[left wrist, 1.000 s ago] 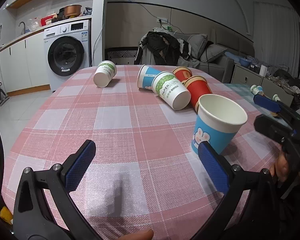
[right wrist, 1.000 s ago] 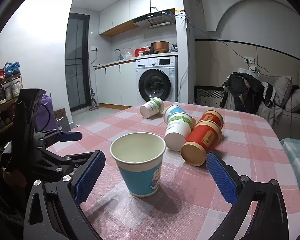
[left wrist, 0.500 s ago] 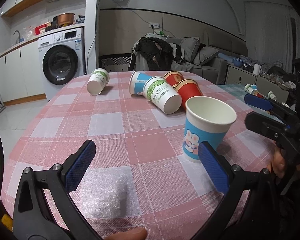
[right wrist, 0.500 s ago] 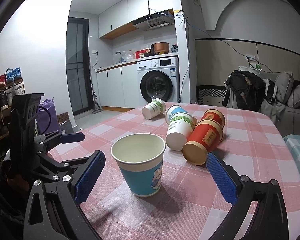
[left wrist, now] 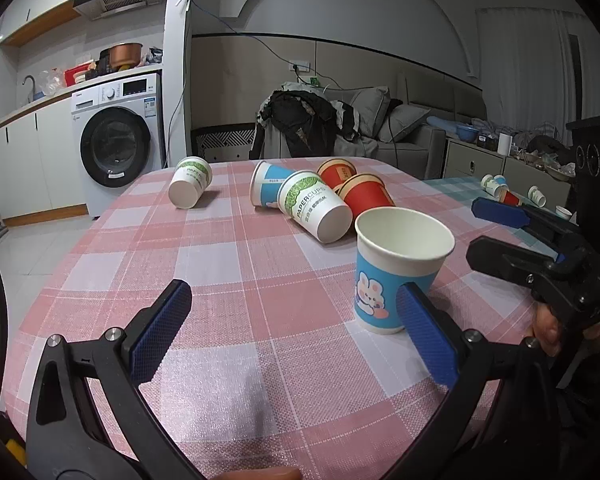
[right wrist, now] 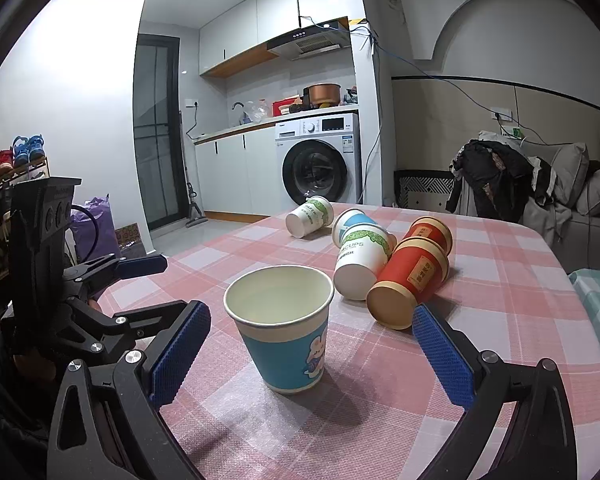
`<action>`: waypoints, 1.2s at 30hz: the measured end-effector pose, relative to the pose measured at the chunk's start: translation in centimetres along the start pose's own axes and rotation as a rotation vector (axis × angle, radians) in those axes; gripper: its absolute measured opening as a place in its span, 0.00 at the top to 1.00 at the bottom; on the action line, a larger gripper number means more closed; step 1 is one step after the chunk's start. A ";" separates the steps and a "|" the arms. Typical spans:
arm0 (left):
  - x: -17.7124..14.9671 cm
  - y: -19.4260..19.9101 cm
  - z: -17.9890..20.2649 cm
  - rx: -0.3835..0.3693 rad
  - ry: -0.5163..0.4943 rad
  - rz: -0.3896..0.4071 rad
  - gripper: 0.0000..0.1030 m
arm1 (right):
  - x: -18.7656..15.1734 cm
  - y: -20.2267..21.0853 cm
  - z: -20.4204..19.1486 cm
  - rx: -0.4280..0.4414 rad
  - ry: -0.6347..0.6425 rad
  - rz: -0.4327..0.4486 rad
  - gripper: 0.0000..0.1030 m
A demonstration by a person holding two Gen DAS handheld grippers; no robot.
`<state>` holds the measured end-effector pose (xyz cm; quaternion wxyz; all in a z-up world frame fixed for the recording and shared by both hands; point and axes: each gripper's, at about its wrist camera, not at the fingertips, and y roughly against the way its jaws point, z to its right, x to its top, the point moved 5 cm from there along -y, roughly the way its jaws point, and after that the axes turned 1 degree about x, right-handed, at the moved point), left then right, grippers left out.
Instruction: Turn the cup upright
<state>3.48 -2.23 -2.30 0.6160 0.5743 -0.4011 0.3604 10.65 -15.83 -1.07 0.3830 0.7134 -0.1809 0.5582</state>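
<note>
A blue paper cup with a rabbit print [left wrist: 396,268] stands upright on the pink checked table [left wrist: 220,256]; it also shows in the right wrist view [right wrist: 284,328]. My left gripper [left wrist: 292,336] is open and empty, the cup just beyond its right finger. My right gripper [right wrist: 312,356] is open, its jaws standing either side of the cup without touching it. Behind lie several cups on their sides: a green and white cup [left wrist: 316,208], a red cup [left wrist: 366,198], a second red cup [left wrist: 336,172], a blue cup [left wrist: 268,188] and a lone green and white cup [left wrist: 190,186].
The right gripper shows at the right edge of the left wrist view [left wrist: 540,256], the left gripper at the left of the right wrist view [right wrist: 100,304]. A washing machine [left wrist: 118,140] and a sofa with clothes [left wrist: 340,124] stand beyond the table.
Both views have dropped lower and drawn slightly back; the upright blue cup and the lying cups have not moved. Both grippers stay open.
</note>
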 end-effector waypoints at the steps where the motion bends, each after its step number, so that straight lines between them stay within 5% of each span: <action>1: 0.0 0.1 0.0 0.000 0.000 0.002 0.01 | 0.0 0.0 0.0 0.001 0.000 -0.001 0.00; 36: 0.5 0.9 -0.2 0.004 0.014 0.031 0.01 | 0.1 -0.4 -0.2 0.007 -0.001 -0.001 0.00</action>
